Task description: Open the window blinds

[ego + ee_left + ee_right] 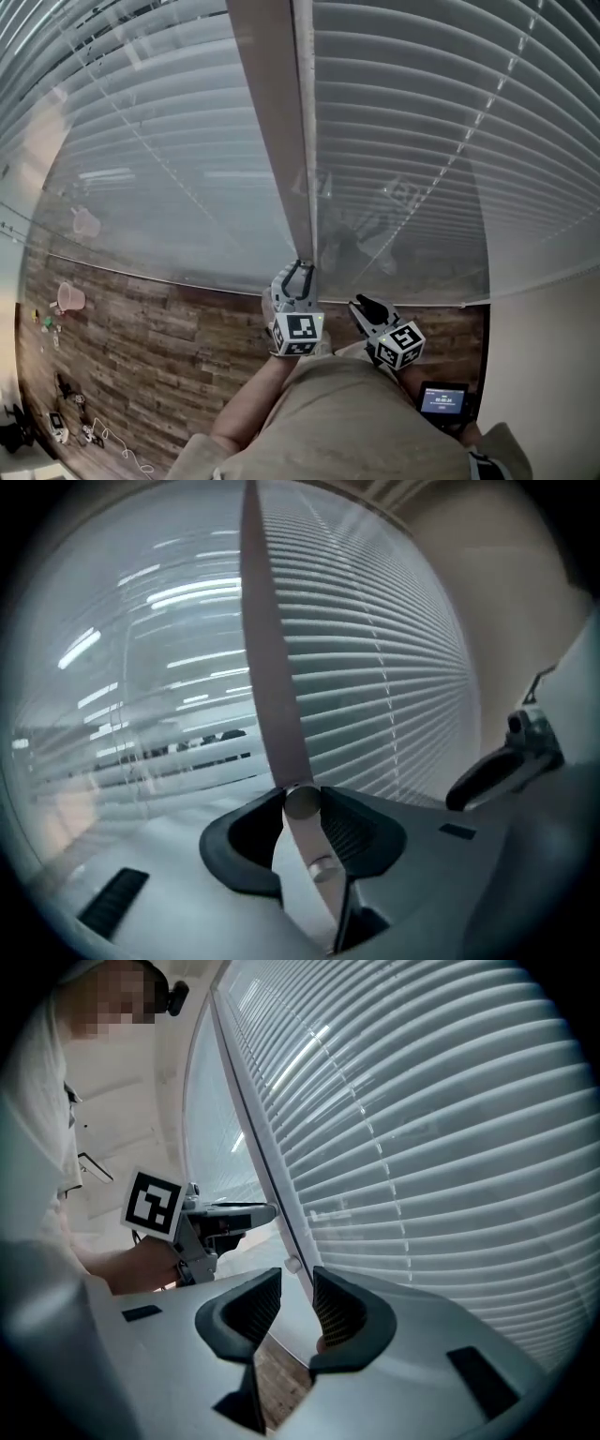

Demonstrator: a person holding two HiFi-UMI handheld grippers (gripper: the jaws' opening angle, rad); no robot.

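Against the window blinds (422, 141), the left gripper (298, 277) fingers clamp the tilt wand (272, 686) hanging between both panels, the right gripper (367, 307) fingers stand apart, empty; wand-twisting appears in hand, likely needing further rolling.

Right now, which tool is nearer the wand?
Left. The left tool is closed on the wand, which runs between its jaws. The right tool is open and empty, off to the wand's right in the head view, not touching it.
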